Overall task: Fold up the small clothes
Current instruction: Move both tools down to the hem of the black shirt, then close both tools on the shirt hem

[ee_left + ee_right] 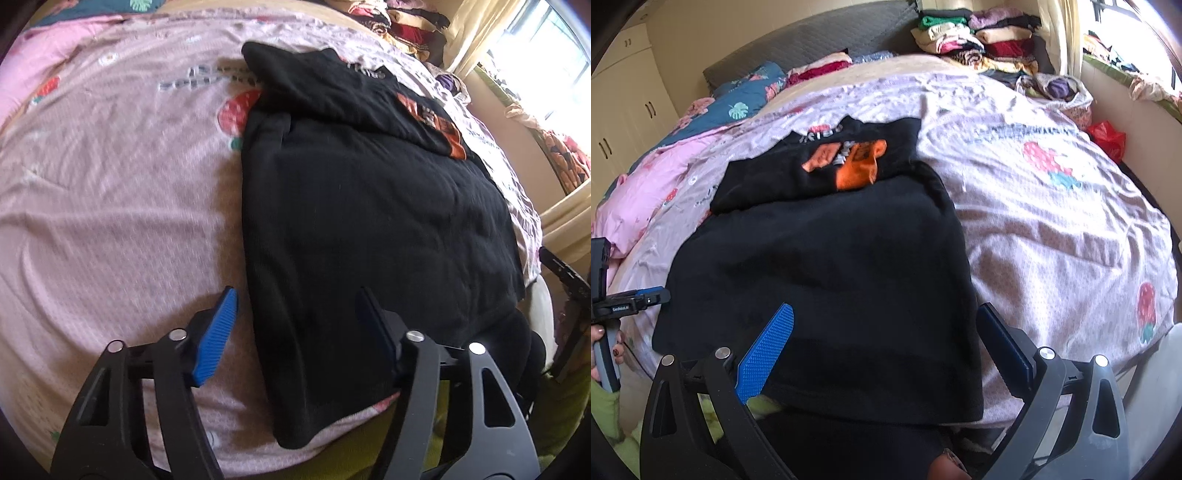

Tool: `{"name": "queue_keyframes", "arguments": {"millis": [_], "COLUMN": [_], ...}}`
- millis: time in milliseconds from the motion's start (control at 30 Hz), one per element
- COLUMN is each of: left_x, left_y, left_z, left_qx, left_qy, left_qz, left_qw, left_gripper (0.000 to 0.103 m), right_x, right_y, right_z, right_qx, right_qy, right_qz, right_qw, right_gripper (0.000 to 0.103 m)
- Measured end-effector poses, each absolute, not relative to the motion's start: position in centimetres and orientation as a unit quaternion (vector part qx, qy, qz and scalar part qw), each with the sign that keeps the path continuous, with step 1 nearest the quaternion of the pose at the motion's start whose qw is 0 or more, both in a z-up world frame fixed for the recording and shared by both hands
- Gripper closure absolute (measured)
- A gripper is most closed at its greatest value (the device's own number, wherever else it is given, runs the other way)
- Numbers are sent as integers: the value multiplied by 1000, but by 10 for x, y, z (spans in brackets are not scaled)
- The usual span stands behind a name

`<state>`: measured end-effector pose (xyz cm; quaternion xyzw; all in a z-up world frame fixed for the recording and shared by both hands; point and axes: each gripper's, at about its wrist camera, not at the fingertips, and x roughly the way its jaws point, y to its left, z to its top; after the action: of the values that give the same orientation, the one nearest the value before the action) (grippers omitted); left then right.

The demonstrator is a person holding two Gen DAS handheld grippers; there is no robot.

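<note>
A black shirt [369,221] with an orange print [432,122] lies flat on the pink bed sheet [110,184], its top part folded over. My left gripper [299,314] is open, just above the shirt's near left edge. In the right wrist view the shirt [827,266] fills the middle, its orange print [849,162] at the far end. My right gripper [886,332] is open over the shirt's near right corner. The left gripper [631,299] shows at the left edge of that view, held by a hand.
The bed sheet [1052,221] has strawberry prints. Folded clothes [979,37] are piled at the headboard's right. A pink and blue quilt [713,114] lies at the far left. A red bag [1108,138] sits by the window wall. Cupboards [624,92] stand on the left.
</note>
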<state>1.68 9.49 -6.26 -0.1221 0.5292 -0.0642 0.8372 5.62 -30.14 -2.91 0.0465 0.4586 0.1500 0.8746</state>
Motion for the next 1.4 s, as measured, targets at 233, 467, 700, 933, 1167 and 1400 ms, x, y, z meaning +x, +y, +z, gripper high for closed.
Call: {"name": "queue_keyframes", "arguments": {"millis": [233,467,700,933,1167,1400], "left_x": [6,-9,-14,-15,-17,-19], "left_y": [87,80,77,79,85,91], "left_z": [-75,-77,-80,-82,-83,-77], "left_qx": [-119,-120,-124,-135,-143,-140], "left_qy": [548,556,559,556,552,544], "left_qz": [-78,-90,-96,-93,-91,-86], "left_qw": [824,818,814,815,816,823], "left_gripper": [48,50,50,50,54,99], "right_x": [50,43,43,43,26,23], "right_y": [-324,-336,-345,-347,-352,-353], "right_z": [-47,-58,-76,-86,-48,-17], "right_qx": [67,82,88,102,106,126], "right_qy": [480,497,525,541,468,409], "right_qz": [140,154,145,143,155,177], "right_qw": [863,850,834,823,863,886], "right_gripper": [5,8,30,83,94,95]}}
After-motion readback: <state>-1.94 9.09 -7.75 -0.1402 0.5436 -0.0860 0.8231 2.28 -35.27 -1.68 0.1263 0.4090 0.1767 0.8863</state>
